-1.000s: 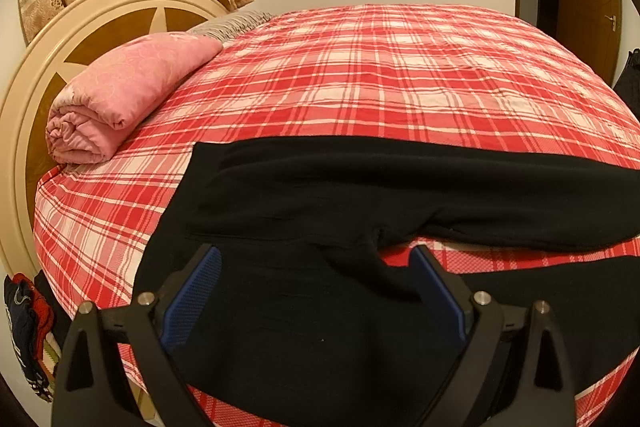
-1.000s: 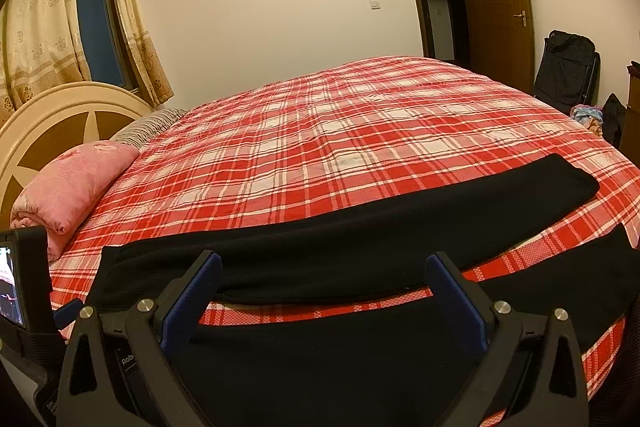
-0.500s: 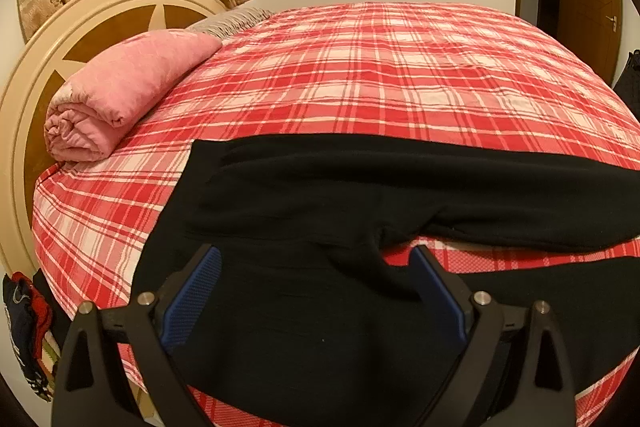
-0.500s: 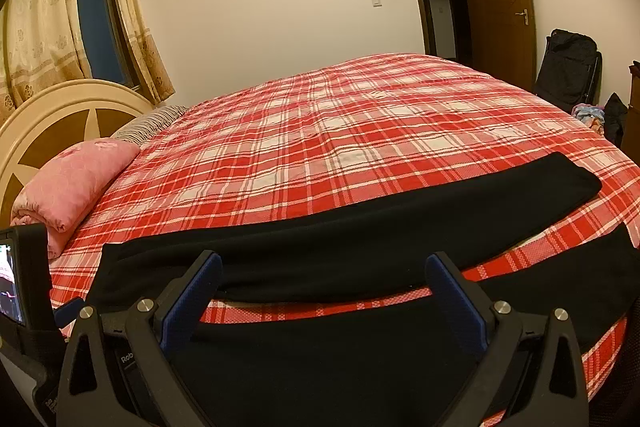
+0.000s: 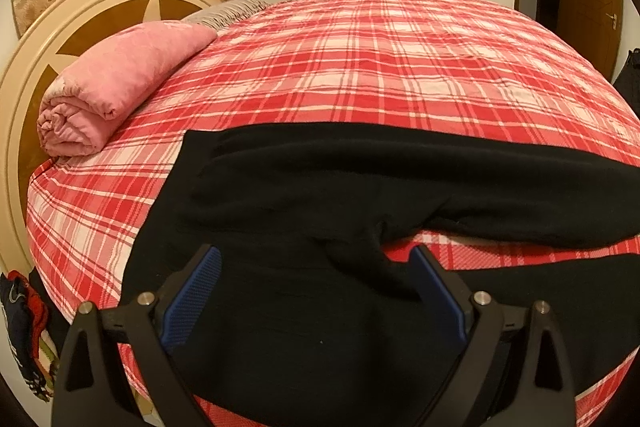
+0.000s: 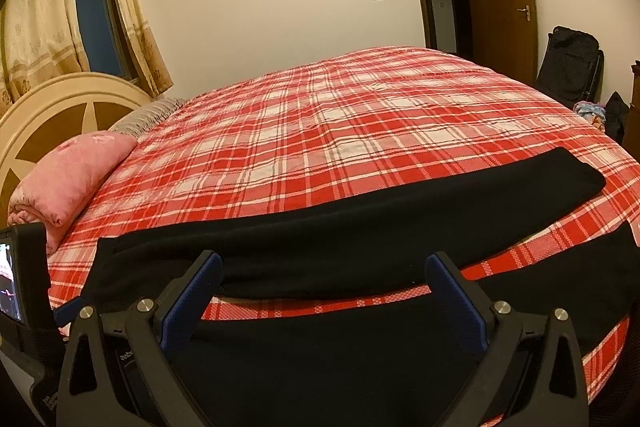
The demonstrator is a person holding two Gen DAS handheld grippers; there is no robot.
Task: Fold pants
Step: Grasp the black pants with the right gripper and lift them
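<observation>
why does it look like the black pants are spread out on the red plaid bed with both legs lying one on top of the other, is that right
Not quite. The black pants are spread out on the red plaid bed, but the legs lie apart, not stacked: a strip of plaid shows between the far leg and the near one. The right wrist view shows this gap most clearly, running across just beyond the open fingers.

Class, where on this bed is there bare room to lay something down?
Free: the wide plaid bedspread beyond the black pants, right of the pink quilt. A thin plaid strip shows between the legs. Crowded: the near edge, under the pants.
</observation>
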